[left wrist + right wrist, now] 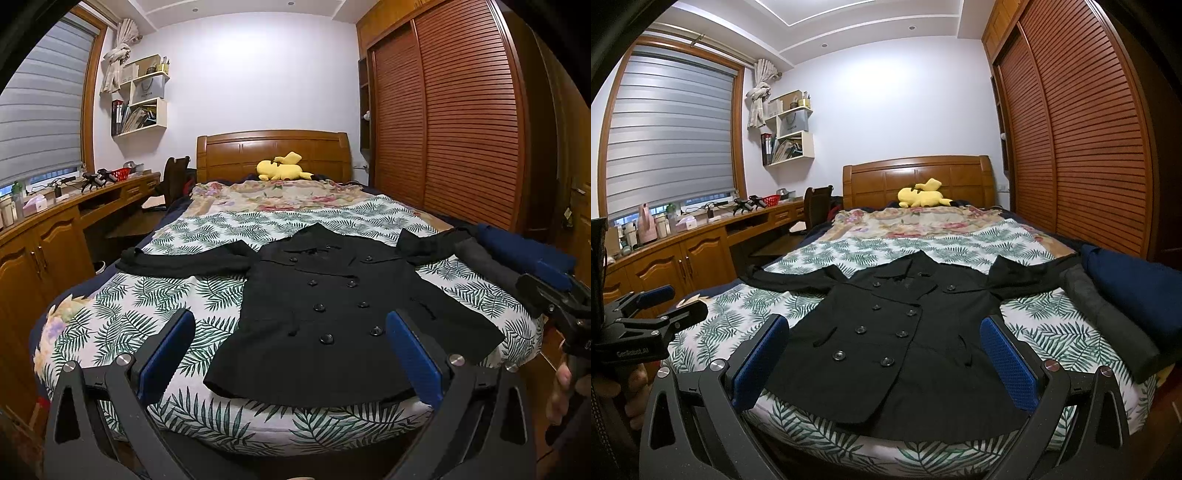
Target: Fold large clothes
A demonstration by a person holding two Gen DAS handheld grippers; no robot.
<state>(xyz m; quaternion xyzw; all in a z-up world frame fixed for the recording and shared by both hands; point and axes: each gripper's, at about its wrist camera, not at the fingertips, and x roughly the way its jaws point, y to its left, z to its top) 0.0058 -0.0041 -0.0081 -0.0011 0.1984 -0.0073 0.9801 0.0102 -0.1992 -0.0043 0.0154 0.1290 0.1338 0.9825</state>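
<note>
left wrist view: a black double-breasted coat lies face up and flat on the bed, over a leaf-print sheet, its hem toward the foot edge and its collar toward the headboard. both sleeves stretch straight out to the sides. two columns of dark buttons run down the front. to the coat's right, at the bed's edge, lie a folded grey garment and a folded navy garment, the grey one just beside the right sleeve. a yellow plush toy sits near the headboard, and a floral blanket covers the far part of the bed. a wooden desk runs along the left wall; a louvred wardrobe fills the right. the left gripper hangs above the coat's hem, its blue-padded fingers spread wide and holding nothing. the right gripper shows at the right edge; its opening cannot be told here.

right wrist view: the same coat lies centred at the foot of the bed, lapels open. the grey garment and navy garment lie to its right. the right gripper hovers over the hem, fingers wide apart and empty. the left gripper appears at the left, held in a hand, jaws parted, touching nothing.
</note>
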